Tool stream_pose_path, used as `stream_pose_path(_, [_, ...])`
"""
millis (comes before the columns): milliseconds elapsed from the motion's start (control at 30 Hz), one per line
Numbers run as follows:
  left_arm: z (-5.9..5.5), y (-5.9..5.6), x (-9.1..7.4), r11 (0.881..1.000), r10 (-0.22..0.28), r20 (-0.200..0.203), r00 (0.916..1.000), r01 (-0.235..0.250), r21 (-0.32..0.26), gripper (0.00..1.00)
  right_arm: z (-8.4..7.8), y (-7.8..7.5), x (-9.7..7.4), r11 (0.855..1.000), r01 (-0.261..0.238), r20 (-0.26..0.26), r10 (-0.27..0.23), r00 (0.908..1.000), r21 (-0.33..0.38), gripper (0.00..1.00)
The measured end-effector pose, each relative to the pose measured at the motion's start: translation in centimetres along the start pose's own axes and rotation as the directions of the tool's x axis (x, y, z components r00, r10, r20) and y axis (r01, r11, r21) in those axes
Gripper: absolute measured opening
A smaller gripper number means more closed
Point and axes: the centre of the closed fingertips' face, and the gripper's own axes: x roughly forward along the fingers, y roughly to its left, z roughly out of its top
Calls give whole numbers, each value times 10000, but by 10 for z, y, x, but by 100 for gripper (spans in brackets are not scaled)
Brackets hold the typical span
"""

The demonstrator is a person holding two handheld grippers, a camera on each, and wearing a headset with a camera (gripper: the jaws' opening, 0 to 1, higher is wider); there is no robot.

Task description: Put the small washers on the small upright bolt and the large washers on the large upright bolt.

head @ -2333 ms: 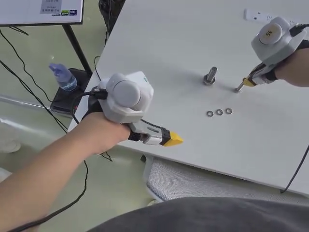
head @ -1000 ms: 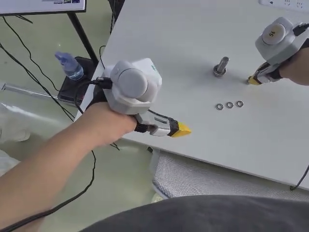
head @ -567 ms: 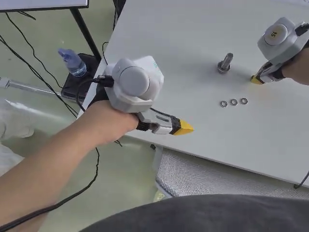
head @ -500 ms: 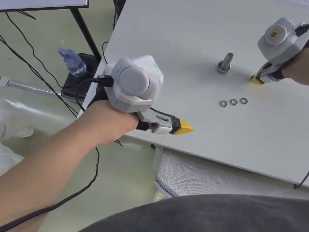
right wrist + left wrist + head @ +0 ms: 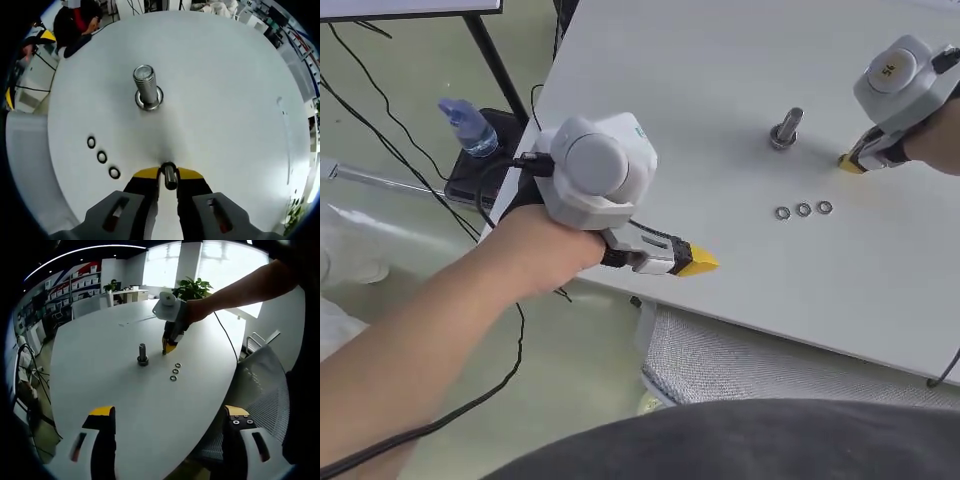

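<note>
My right gripper [image 5: 169, 176] is shut on the small bolt [image 5: 169, 175], whose end faces the camera, with the tips down at the white table [image 5: 225, 100]. In the head view the right gripper [image 5: 850, 163] sits just right of the large upright bolt [image 5: 785, 128]. Three small washers [image 5: 803, 210] lie in a row in front of that bolt, apart from both grippers. The large bolt [image 5: 146, 85] and the washers [image 5: 102, 157] lie ahead and left of the right jaws. My left gripper [image 5: 169, 411] is open and holds nothing, hovering at the table's near edge [image 5: 698, 262].
A mesh chair [image 5: 740, 365] stands under the table's near edge. On the floor at the left are a water bottle [image 5: 465, 125], a black box and cables. A person's arm [image 5: 235, 290] carries the right gripper [image 5: 170, 342] beyond the washers [image 5: 175, 371] and large bolt [image 5: 143, 354].
The head camera has shifted a little. The small bolt stuck out slanted from the right gripper's tips 2.3 s ago; the tips now cover it. Both grippers have barely moved in the last second.
</note>
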Motion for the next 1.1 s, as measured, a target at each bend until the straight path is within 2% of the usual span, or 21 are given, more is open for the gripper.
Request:
stream_pose_path(400, [-2, -2, 0, 10000, -25, -63, 10000, 25, 6, 86, 2, 3, -1, 10000, 7, 60, -7, 10000, -53, 15])
stream_pose_path(733, [-5, -3, -2, 10000, 28, -77, 10000, -28, -11, 86, 5, 5, 0, 9998, -183, 162, 184, 9997, -67, 27])
stream_pose_path(1100, [-4, -4, -5, 10000, 47, -107, 9999, -46, 53, 86, 1, 3, -7, 9997, -219, 83, 220, 9997, -105, 28])
